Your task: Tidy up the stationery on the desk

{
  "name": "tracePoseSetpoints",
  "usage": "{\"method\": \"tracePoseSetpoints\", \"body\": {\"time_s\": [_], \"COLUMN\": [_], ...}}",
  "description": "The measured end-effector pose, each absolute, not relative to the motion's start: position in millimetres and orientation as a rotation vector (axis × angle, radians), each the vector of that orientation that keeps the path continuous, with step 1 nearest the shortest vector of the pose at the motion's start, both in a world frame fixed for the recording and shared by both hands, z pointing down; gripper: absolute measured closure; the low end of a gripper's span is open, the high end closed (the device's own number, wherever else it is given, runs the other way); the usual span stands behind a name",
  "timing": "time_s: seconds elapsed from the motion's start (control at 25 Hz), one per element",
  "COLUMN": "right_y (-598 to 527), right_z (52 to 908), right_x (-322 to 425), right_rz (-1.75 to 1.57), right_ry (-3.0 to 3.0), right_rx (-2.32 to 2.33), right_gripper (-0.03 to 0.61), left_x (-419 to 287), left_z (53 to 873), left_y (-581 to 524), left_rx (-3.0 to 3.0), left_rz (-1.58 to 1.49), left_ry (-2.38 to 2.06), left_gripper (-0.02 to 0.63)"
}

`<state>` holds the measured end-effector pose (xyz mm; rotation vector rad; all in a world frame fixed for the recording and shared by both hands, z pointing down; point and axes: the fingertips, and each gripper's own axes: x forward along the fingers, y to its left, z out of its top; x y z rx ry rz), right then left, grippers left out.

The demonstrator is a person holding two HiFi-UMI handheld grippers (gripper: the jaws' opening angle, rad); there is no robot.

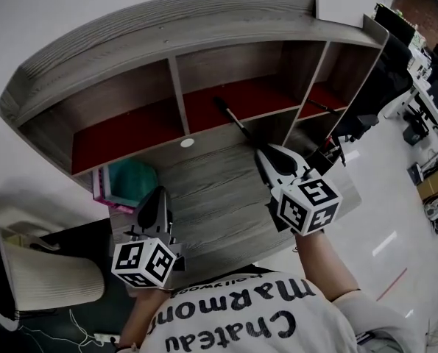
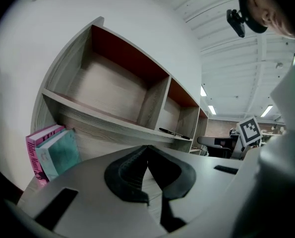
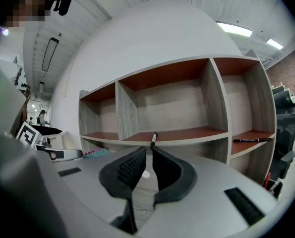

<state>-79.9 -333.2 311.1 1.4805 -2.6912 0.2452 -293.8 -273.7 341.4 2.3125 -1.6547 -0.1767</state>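
Left gripper (image 2: 147, 148) closed, empty | right gripper (image 3: 148, 151) pinching pen (image 1: 233, 120) overhanging middle shelf (image 1: 270, 94) | risk: released here, it likely rolls off.

- Looks along the left gripper (image 2: 147, 150), its dark jaws closed tip to tip and gripping nothing.
- Glimpses wood-grain table (image 2: 153, 198) through the narrow gap below the meeting tips.
- Faces a wooden shelf unit (image 2: 112, 90) with open compartments, red-brown on their upper panels.
- Catches a black pen (image 2: 174, 133) along the shelf board's front edge, at the second compartment from the left.
- Finds a pink book (image 2: 35, 155) and a teal book (image 2: 60, 155) upright and touching, beneath the shelf board at far left.
- Picks out the right gripper's marker cube (image 2: 250, 129) well off to the right.
- Takes in ceiling light strips (image 2: 210, 109) beyond the shelf unit.
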Motion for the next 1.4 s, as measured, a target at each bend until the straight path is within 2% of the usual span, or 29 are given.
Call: {"method": "tracePoseSetpoints", "body": {"time_s": [0.2,0.56,1.12,1.4], "right_y": [-349,-366,-374,-372], "right_z": [312,314,316,314], "right_x": [-88,-100,-102,-97], "right_rz": [0.227,0.100,0.172,0.233], "right_ry": [-2.719,-2.696,-2.713,-2.727], "right_rx": [1.418,1.358,1.368,1.407], "right_gripper": [0.494,0.477,0.528,0.534], "left_x": [-300,-301,-306,-309], "left_z": [343,343,340,337], "left_y": [-280,-282,-273,-272], "left_rx": [2.258,2.217,2.195,2.206], "left_rz": [-0.177,-0.179,-0.176,-0.181], "left_ry": [-1.711,-1.762,-1.804,-1.802], "left_gripper": [0.598,0.598,0.598,0.598]}}
